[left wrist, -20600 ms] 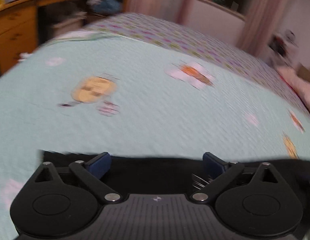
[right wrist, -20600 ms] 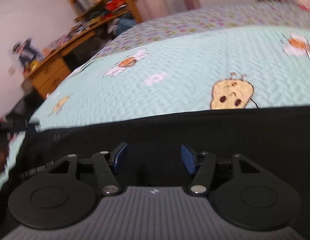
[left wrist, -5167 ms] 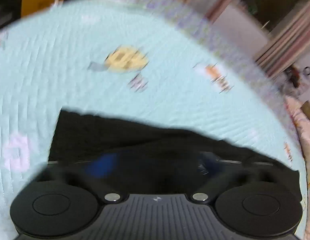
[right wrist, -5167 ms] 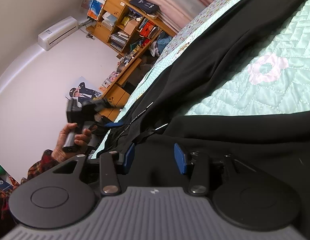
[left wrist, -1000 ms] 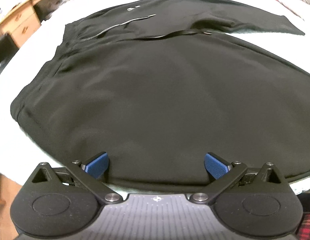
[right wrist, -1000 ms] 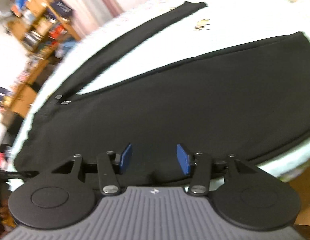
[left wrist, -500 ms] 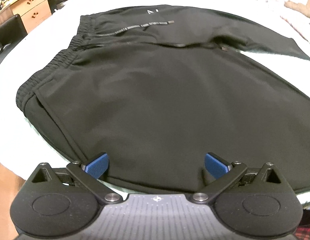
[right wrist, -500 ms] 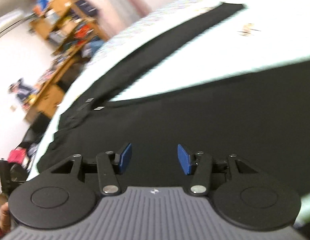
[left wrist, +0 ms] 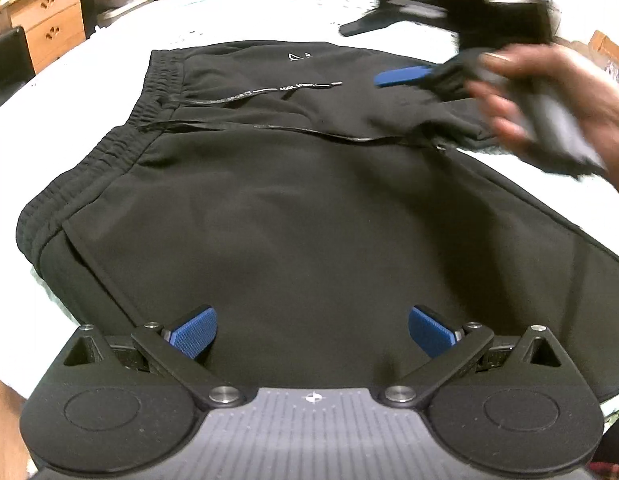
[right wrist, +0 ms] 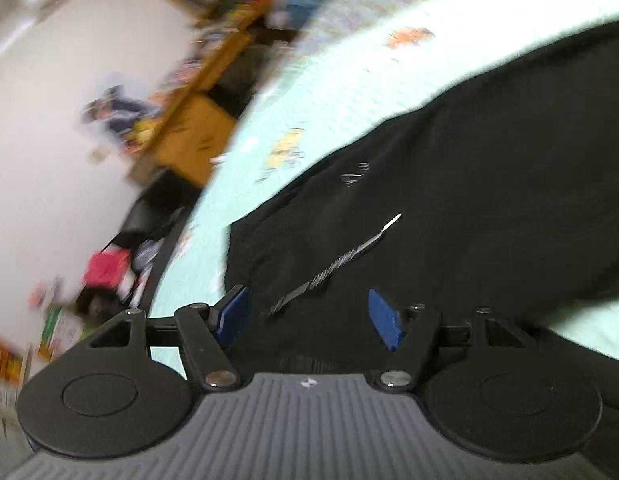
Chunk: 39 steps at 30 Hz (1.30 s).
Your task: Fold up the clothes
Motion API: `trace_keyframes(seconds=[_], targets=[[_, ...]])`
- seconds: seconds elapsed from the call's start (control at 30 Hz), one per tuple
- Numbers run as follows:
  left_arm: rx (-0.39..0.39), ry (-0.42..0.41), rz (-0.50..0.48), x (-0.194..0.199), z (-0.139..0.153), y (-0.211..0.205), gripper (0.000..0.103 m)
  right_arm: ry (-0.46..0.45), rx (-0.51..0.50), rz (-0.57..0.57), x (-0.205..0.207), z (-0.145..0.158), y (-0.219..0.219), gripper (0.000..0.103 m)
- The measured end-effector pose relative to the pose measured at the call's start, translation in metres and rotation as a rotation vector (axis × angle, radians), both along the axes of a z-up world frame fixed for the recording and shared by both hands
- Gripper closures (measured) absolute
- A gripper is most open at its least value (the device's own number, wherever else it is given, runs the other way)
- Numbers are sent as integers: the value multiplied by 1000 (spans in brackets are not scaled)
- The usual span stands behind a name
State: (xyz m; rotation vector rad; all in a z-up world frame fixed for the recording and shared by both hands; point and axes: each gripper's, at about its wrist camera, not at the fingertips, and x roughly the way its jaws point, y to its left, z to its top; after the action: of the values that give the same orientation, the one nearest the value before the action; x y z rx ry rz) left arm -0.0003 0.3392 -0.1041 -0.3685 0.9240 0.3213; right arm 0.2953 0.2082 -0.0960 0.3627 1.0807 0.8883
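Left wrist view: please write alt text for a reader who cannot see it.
Black track pants lie spread flat on a pale bedspread, waistband to the left, a printed drawstring across the top. The open left gripper hovers over the near edge; at upper right a blurred hand holds the right gripper over the pants.

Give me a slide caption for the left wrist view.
Left tool open over black sweatpants spread on the bed; right tool, hand-held, reaching in near the drawstring.
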Motion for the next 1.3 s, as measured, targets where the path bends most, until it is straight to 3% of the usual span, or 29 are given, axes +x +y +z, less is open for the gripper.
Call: trace_keyframes(seconds=[0.13, 0.3, 0.43, 0.53, 0.57, 0.8, 0.9, 1.07, 1.2, 1.3], targets=[[-83, -38, 5, -3, -5, 18, 1, 204, 15, -75, 40, -26, 70, 35], [-150, -80, 4, -4, -8, 31, 1, 208, 7, -134, 40, -47, 91, 40], [-162, -91, 7, -5, -9, 32, 1, 180, -29, -178, 38, -51, 98, 59], [-171, -99, 12, -7, -9, 32, 1, 183, -39, -221, 38, -57, 96, 98], [-174, -100, 14, -8, -9, 32, 1, 185, -42, -232, 38, -60, 93, 102], [-200, -112, 36, -10, -8, 36, 1, 121, 50, -283, 6, -46, 53, 103], [-207, -116, 46, -11, -7, 36, 1, 150, 74, -306, -12, -44, 30, 102], [-222, -128, 78, -18, -2, 40, 1, 293, 44, -350, -24, -63, 16, 98], [-236, -138, 121, -25, 3, 47, 1, 276, 41, -340, -38, -49, 2, 97], [-253, -135, 143, -27, 4, 51, 1, 193, 40, -290, -41, -35, 1, 94]])
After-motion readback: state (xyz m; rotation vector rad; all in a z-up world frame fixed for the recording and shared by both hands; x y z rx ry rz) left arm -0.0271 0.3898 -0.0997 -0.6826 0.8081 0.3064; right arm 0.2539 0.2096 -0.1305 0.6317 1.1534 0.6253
